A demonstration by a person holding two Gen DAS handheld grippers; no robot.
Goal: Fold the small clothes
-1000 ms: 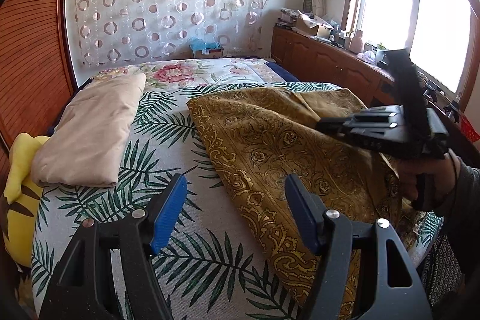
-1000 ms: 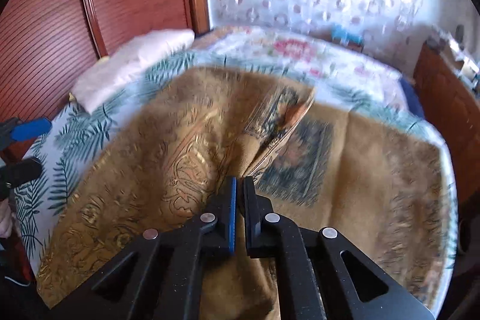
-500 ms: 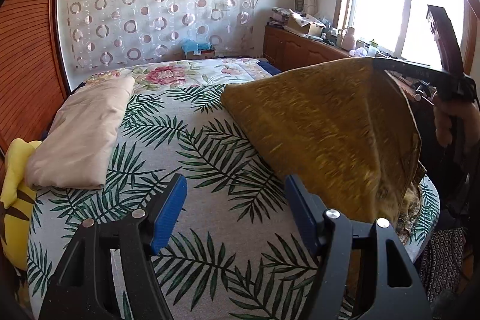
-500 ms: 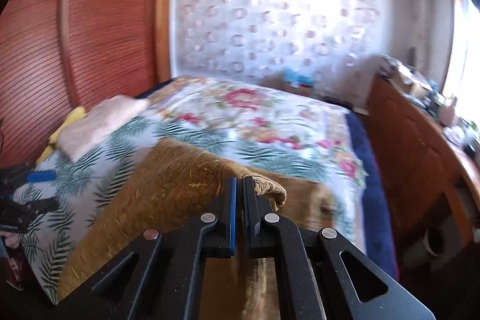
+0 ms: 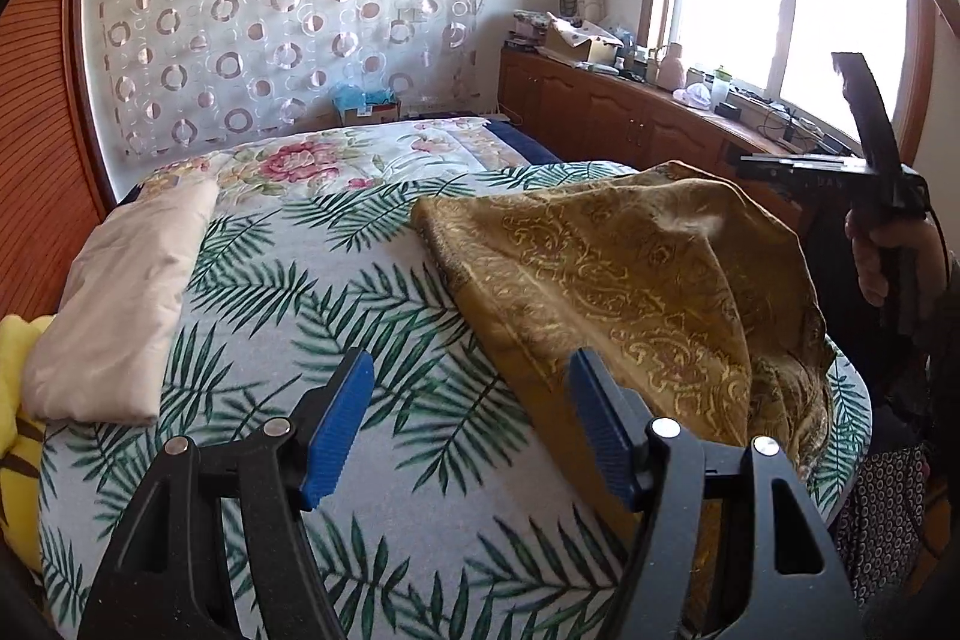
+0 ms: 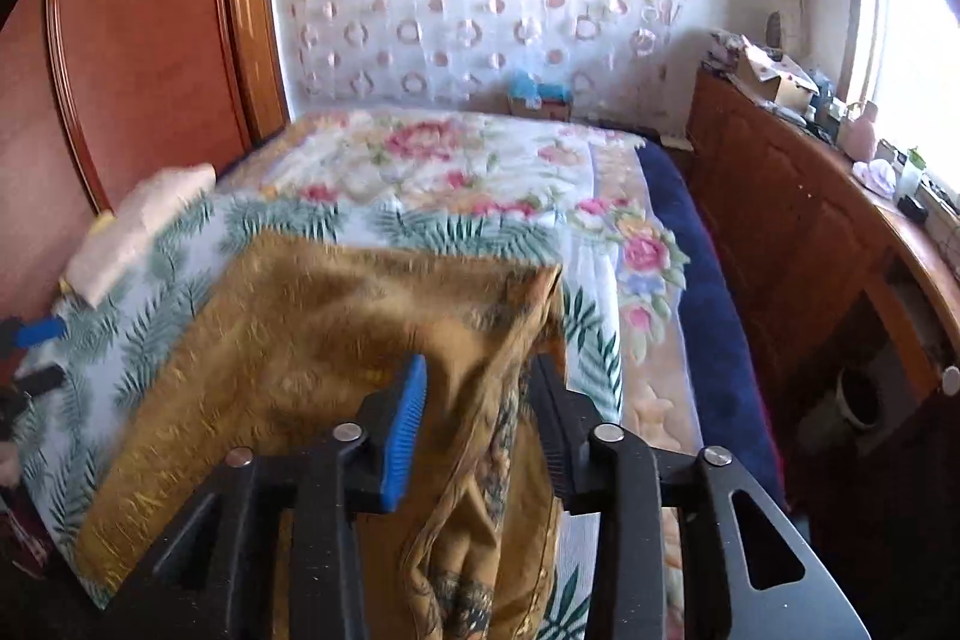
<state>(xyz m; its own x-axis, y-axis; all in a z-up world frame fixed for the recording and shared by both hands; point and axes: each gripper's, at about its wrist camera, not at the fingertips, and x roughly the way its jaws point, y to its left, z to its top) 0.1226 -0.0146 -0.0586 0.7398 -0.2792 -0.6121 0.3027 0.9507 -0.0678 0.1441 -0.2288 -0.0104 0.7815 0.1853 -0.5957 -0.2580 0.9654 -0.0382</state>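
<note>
Basically, the bed [image 5: 372, 376] with its palm-leaf cover carries everything: the mustard-gold patterned garment [image 5: 612, 280] lies heaped on the right half of it, one edge hanging off the near side, and a folded beige cloth [image 5: 126, 298] sits well apart along the left edge beside something yellow [image 5: 18, 400]. In the right wrist view the garment [image 6: 312, 340] is bunched, with a hem rising between the fingers of the right tool [image 6: 480, 418]; its jaws stand wide, fabric loose between them and not pinched. The left tool [image 5: 471, 424] is also wide, holding nothing, hovering above bare cover just beside the garment's left edge. Judgement: the step in hand is spreading the piece flat before any fold. To do it well, each tool should pinch a single layer at a corner or hem, not a bunched wad, then pull apart along the bed so wrinkles leave. The cloth looks thin and slippery, so grip near the edge and keep it low.
</note>
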